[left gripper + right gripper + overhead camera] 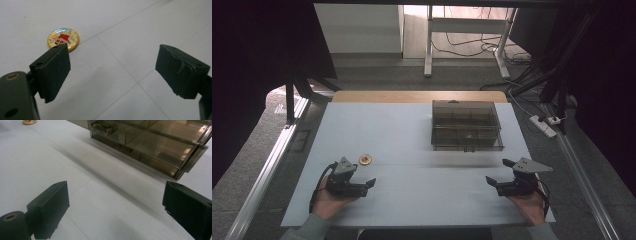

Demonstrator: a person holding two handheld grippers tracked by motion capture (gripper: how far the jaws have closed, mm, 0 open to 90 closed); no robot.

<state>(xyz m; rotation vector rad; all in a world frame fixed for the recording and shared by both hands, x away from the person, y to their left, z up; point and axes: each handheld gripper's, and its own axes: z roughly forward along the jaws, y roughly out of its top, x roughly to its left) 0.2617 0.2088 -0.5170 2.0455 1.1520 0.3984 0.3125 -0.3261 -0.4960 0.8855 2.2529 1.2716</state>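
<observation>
**Both grippers wide and empty, badge lying just off the left one**

Nearest the lens in the left gripper view are that tool's own two black pads, spread wide with bare table between them — nothing gripped, nothing touched. Just past the pad at the left of that frame lies the round cartoon badge, flat on the white table and close enough, I'd say, to be the next thing picked.

From above, the left gripper sits at the lower left, jaws pointing inward, the badge a little above it. The right gripper mirrors it at the lower right, equally open and empty. Further out, in the upper middle-right, the smoky compartment box waits with its lid shut — likely the badge's destination, placed within the right hand's reach.
</observation>
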